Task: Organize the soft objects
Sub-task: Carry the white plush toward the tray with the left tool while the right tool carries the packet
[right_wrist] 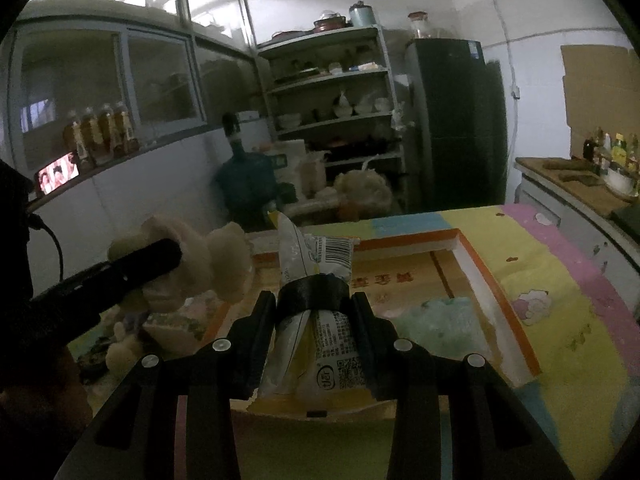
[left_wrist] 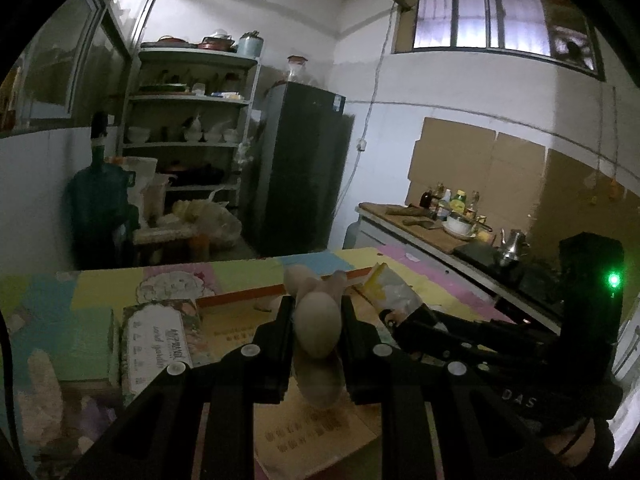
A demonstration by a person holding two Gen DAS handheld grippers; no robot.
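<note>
Both tongs loaded, carrying over the orange-rimmed box [right_wrist: 490,292].

My left gripper [left_wrist: 316,320] is clamped on the beige plush toy [left_wrist: 318,328], frame centre; my right gripper [right_wrist: 314,312] pinches the yellow-white snack packet [right_wrist: 316,264], centre. Next, I judge: lower each into the box, then release.

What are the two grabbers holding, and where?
Left gripper squeezes a beige plush toy around its middle; right gripper clamps a yellow-white packet across its middle.

2 grippers: left gripper [left_wrist: 316,312], right gripper [right_wrist: 314,300]. 1 plush toy [left_wrist: 316,330], 1 snack packet [right_wrist: 316,264], 1 orange-rimmed box [right_wrist: 516,320]. Approx. 4 amber bottles [right_wrist: 100,130] on ledge, 1 phone [right_wrist: 58,176].
</note>
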